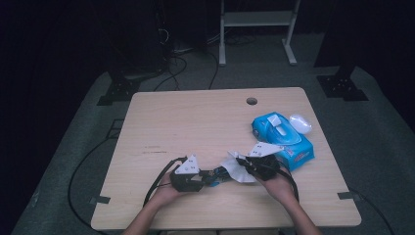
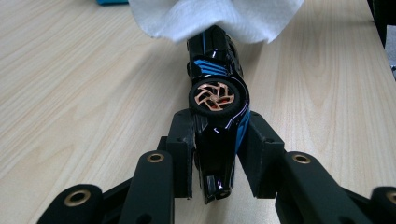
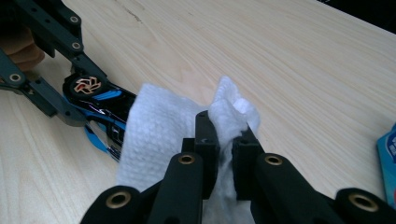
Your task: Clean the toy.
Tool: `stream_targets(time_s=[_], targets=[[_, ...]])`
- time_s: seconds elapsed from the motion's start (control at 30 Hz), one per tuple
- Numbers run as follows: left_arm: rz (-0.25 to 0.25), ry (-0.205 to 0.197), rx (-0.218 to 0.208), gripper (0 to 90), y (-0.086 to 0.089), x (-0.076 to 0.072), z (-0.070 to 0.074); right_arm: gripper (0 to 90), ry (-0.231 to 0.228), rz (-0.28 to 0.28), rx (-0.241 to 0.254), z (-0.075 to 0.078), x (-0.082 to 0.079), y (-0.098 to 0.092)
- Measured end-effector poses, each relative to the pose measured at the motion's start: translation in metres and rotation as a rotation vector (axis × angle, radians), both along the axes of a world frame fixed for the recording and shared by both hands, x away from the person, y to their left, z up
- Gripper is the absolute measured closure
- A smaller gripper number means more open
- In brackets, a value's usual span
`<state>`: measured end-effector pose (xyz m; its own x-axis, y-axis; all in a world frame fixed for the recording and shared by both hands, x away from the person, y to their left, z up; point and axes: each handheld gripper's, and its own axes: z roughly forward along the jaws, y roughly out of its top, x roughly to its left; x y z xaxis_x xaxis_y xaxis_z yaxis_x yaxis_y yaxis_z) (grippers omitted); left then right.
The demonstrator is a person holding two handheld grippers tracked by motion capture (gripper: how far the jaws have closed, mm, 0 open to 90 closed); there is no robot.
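Two grippers work together at the lower centre of the high view. The left gripper [image 1: 188,177] has its jaws pinching a glossy black-and-blue toy car with copper-coloured wheels [image 2: 215,112], clamped across the body just behind one wheel. The car lies on its side on the light wooden bench [image 1: 195,122], its far end covered by a white embossed paper wipe [image 2: 215,18].

The right gripper [image 3: 226,128] has its jaws pressed together on a bunched fold of that wipe, and the loose sheet drapes left and down over the car in the right gripper view. In the high view the wipe [image 1: 238,169] sits between the two grippers, just left of the blue plastic wipe pack [image 1: 284,137] at the right of the frame. A small white oval object [image 1: 300,123] lies just beyond the pack.

Handling judgement:
- The car is rigid and light, with a lacquered, slippery shell. Grip it across the flat flanks, not on the wheels, which probably turn and would let it roll out of the jaws.
- Thin trim and wheel spokes look fragile; keep clamping force moderate.
- The wipe is soft and limp and tears easily. Hold it by a gathered fold, as here, so that it does not slip free under wiping pressure.
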<state>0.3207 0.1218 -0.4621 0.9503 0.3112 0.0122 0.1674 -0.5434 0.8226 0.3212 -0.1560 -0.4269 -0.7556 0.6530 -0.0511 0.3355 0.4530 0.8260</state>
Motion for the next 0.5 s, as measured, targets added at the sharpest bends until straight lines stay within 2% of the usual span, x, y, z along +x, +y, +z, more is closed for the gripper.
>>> stream_targets(time_s=[0.1,0.17,0.23,0.37,0.47,0.5], targets=[[0.000,0.001,-0.005,66.9,-0.001,0.000,-0.001,83.7,-0.015,0.017,-0.009,0.000,-0.002,0.009],[0.001,0.000,-0.003,66.9,-0.001,0.000,-0.001,83.6,-0.018,0.049,0.000,-0.001,-0.004,0.018],[0.000,0.003,0.001,67.0,0.000,0.000,0.000,83.7,-0.030,0.063,-0.015,-0.001,-0.005,0.022],[-0.003,0.002,0.002,67.0,0.000,0.000,-0.001,83.8,-0.013,0.037,-0.010,-0.001,0.000,0.011],[-0.003,0.004,-0.001,66.9,0.000,0.000,-0.001,82.8,0.018,0.012,0.031,-0.001,0.003,0.000],[-0.002,0.004,-0.001,66.9,0.000,0.000,-0.001,79.3,0.022,0.014,0.034,-0.001,0.004,0.000]])
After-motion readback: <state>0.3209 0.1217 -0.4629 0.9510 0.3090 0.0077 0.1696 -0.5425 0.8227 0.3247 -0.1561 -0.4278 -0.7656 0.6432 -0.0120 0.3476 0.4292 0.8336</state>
